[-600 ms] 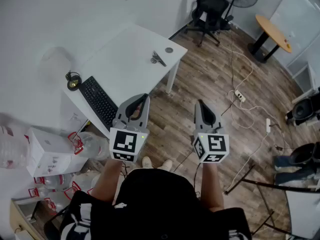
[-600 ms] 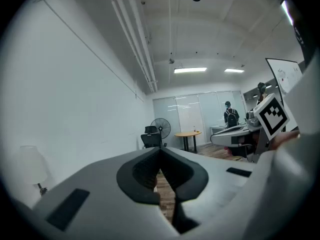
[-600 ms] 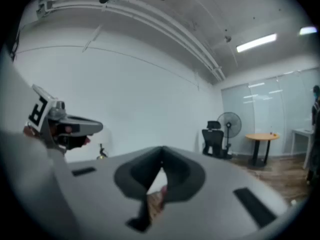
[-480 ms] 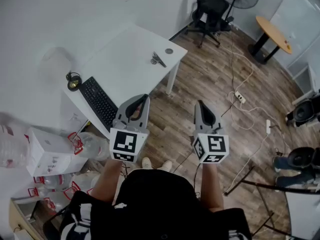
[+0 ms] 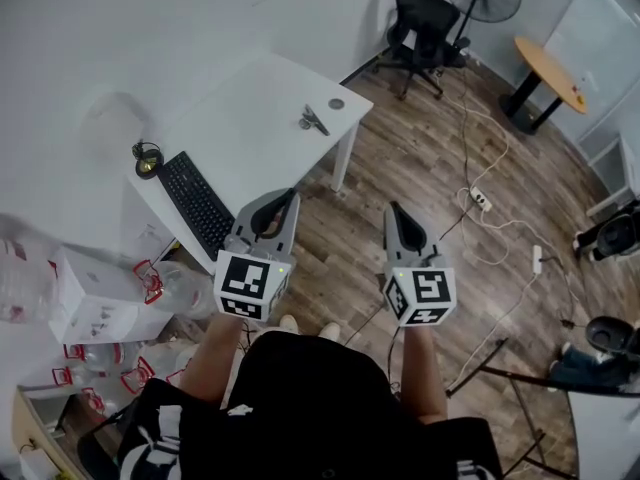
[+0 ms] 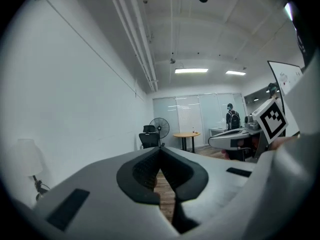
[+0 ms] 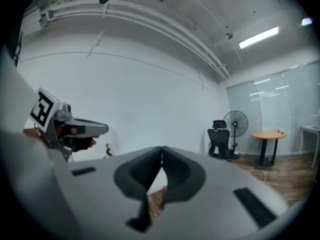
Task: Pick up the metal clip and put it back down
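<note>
The metal clip (image 5: 312, 120) lies near the far right corner of the white table (image 5: 250, 128) in the head view, well ahead of both grippers. My left gripper (image 5: 290, 196) is held up over the table's front edge, shut with nothing in it; its jaws meet tip to tip in the left gripper view (image 6: 160, 149). My right gripper (image 5: 392, 208) hangs over the wooden floor to the right of the table, also shut and empty (image 7: 162, 148). Neither gripper view shows the clip.
A small round disc (image 5: 336, 104) lies beside the clip. A black keyboard (image 5: 195, 203) and a small dark object (image 5: 146, 160) sit at the table's left end. Boxes and bottles (image 5: 95, 303) crowd the floor at left. An office chair (image 5: 425, 18), round table (image 5: 548, 68) and cables (image 5: 480, 196) stand beyond.
The head view has shifted slightly. Both grippers stay shut in nearly the same place, and the clip has not moved.
</note>
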A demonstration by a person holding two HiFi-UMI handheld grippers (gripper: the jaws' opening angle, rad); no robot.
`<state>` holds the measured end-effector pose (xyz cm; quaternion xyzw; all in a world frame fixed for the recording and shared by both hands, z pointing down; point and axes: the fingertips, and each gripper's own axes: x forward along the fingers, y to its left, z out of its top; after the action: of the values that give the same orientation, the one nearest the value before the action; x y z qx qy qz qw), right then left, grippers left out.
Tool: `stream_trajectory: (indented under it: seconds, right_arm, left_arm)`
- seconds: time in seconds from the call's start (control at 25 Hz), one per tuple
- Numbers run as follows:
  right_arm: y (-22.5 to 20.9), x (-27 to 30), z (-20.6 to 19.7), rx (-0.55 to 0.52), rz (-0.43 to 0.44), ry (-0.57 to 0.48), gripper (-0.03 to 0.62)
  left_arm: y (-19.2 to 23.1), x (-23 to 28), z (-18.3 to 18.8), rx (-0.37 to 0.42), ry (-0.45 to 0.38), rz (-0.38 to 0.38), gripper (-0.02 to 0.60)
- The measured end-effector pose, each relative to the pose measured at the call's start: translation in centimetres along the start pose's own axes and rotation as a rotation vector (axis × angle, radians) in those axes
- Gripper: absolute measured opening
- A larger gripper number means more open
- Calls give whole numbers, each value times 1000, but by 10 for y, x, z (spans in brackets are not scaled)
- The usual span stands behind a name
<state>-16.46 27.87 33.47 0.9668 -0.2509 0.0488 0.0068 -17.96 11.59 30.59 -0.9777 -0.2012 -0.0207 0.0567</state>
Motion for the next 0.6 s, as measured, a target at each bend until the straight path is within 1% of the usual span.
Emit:
stream_trajectory:
  seconds: [0.08,0.36,0.6]
  right_arm:
    - [-3,-4,-2,-2,14,0,35]
    - [-16,-12,-20,9,40,27,35]
    - [-12,-3,-27,8,70,43,35]
  left_arm:
    - [-4,-1,-2,-19,4,13,23]
    - [-28,-4,-9,7,14,28,23]
    - [-21,-5,-13,3,21,55,25]
